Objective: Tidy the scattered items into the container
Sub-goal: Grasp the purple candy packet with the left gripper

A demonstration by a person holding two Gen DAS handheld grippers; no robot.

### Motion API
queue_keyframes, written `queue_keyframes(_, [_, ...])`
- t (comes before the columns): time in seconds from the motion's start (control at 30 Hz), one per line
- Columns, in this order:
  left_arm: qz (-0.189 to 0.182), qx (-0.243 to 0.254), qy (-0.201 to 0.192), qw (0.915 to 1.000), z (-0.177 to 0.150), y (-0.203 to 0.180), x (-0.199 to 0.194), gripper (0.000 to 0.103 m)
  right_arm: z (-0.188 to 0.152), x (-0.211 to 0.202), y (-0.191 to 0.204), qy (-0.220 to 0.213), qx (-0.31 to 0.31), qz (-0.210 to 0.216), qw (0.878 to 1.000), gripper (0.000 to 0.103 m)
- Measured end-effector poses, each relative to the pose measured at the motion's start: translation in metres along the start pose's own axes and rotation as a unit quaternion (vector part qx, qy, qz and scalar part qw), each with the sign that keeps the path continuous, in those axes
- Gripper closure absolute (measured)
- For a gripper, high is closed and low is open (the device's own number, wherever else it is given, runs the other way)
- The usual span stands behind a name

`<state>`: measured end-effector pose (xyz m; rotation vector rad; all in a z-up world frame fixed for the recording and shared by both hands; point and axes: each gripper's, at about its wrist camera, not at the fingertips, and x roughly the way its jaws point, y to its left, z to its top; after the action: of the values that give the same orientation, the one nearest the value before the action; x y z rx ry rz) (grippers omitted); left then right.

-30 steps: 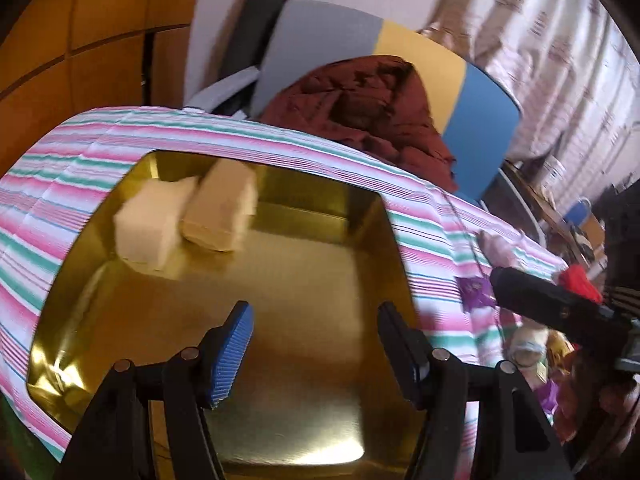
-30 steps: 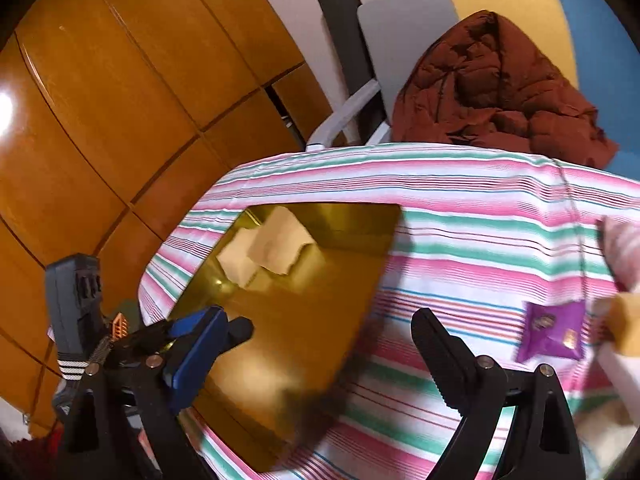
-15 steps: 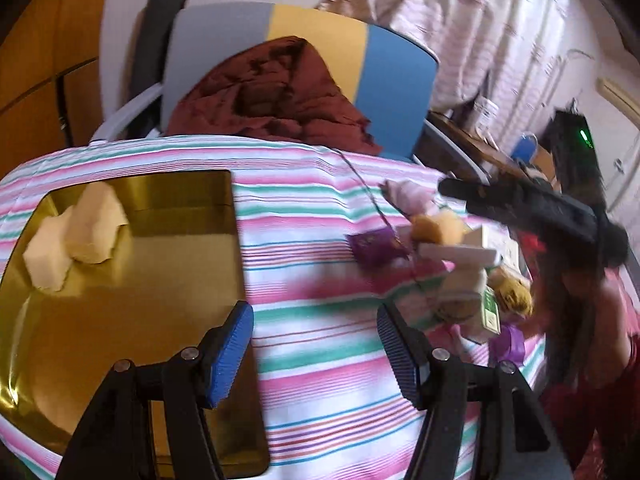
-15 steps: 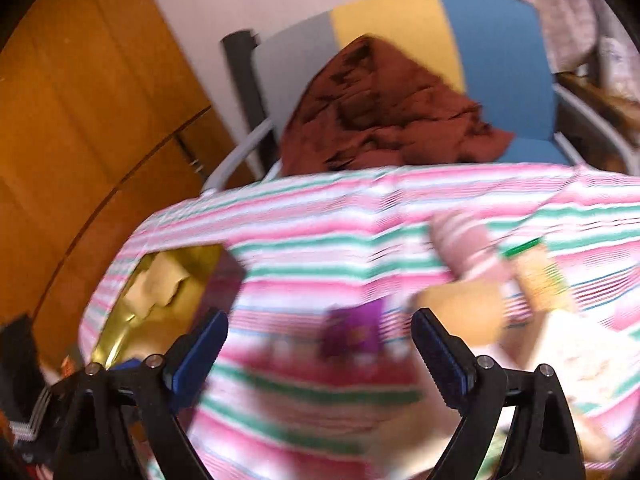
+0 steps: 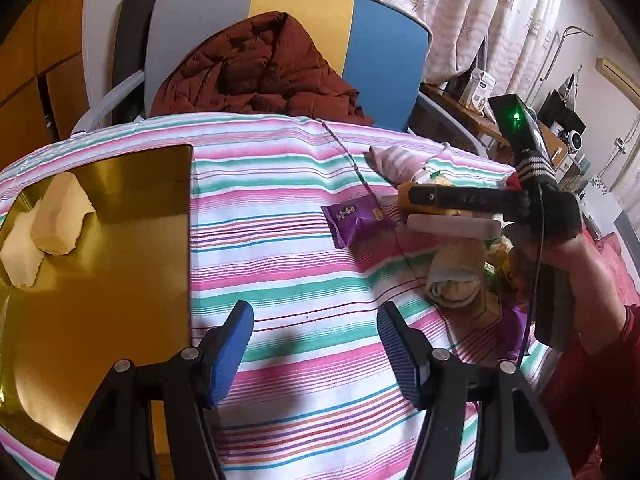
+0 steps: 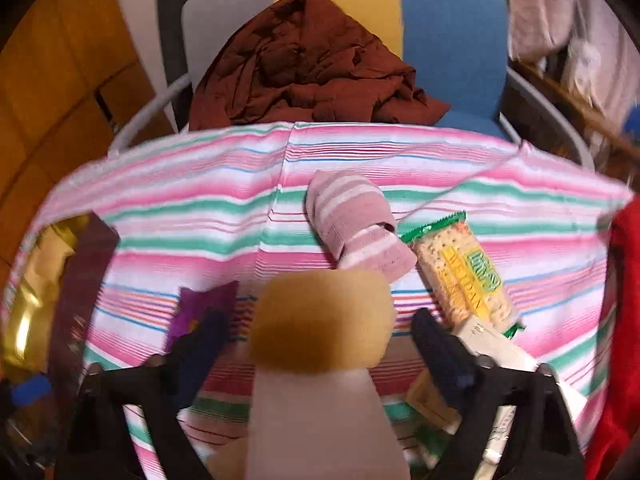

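R claw: jaws closing round tan sponge, not yet pinched.
L claw: spread, empty.
Gold tray: two sponges in.
Right of tray: wrapper, sock, crackers left.

Black tool, blue ribbed pads, red sleeve

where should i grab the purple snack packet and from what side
Take the purple packet across its short width at the middle, coming down from above. It lies flat on the striped cloth, so there is no edge to slide under, and its puffed centre gives the pads something to pinch. The open left gripper has bare cloth between it and the packet; the right gripper is closing around a yellow sponge.
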<state>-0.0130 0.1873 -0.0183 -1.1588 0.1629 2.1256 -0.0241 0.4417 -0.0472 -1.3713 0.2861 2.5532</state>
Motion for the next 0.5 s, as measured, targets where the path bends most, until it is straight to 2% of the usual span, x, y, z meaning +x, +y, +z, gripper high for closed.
queue_keyframes(0.03, [0.000,0.000,0.003,1.0000,0.002,-0.001,0.004,0.038,-0.001,0.004,0.001,0.006,-0.011,-0.004,1.000,0.038])
queue_keyframes(0.3, [0.011,0.016,0.014,0.9997,0.021,-0.018,0.035,0.038,-0.002,0.001,-0.017,-0.001,0.036,0.042,0.998,0.040])
queue_keyframes(0.4, [0.018,0.024,0.034,0.9990,0.033,-0.025,0.058,0.038,-0.002,-0.001,-0.027,-0.005,0.060,0.056,0.997,0.040])
queue_keyframes(0.5, [0.003,0.004,0.050,0.9988,0.042,-0.027,0.074,0.038,0.000,-0.005,-0.029,-0.010,0.074,0.060,0.995,0.040])
